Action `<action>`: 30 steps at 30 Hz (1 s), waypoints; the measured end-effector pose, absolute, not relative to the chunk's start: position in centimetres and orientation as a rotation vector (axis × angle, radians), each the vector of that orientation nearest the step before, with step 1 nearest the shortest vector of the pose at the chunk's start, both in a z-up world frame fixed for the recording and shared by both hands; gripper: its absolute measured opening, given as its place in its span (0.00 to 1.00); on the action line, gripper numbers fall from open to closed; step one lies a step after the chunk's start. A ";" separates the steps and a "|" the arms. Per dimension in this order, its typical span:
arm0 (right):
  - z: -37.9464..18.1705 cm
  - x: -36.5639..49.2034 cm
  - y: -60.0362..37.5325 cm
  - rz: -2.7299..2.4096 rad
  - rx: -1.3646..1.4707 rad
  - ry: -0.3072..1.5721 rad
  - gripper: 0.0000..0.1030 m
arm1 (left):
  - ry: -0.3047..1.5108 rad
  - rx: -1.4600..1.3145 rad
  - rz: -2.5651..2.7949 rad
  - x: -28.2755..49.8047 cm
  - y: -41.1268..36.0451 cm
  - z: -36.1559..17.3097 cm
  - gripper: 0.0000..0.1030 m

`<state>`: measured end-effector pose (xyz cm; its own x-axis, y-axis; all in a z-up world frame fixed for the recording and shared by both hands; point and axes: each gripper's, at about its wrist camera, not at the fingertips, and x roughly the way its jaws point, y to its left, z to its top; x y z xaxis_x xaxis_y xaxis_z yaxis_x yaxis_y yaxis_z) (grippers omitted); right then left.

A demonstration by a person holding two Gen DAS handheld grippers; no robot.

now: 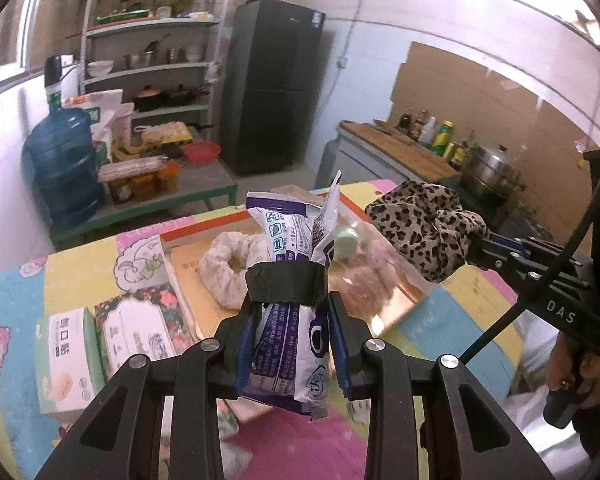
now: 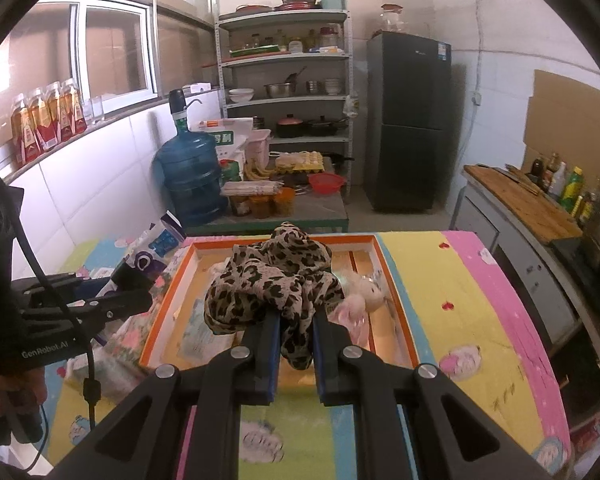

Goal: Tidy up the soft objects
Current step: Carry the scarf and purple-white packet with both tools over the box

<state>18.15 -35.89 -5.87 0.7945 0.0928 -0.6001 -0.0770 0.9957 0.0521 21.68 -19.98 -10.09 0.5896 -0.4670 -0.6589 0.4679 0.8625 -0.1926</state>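
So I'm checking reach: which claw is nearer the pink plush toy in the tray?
Right. The right claw hangs just beside the plush toy; the left claw is beyond the tray's far edge.

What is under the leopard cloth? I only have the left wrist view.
Observer: The orange-rimmed tray; the leopard cloth hangs over it in the right gripper.
Operator: Anything in there on the right?
Observer: A pink plush toy lies in the tray beside the cloth.
Operator: Where is my packet?
Observer: The purple-and-white packet, in the left gripper, is outside the tray's left edge.
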 end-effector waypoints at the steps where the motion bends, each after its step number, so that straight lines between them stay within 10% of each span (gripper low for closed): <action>1: -6.0 19.0 -36.2 0.103 0.025 0.648 0.14 | 0.770 -0.002 -0.533 22.0 -20.2 -10.2 0.32; 30: -10.5 31.5 -39.5 0.280 0.006 0.740 0.14 | 0.901 -0.059 -0.308 29.8 -25.1 -13.8 0.32</action>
<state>31.52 -39.49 -10.50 0.7030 0.2538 -0.6644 -0.2494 0.9628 0.1039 29.80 -25.07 -13.83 0.5802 -0.2877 -0.7620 0.2385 0.9545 -0.1789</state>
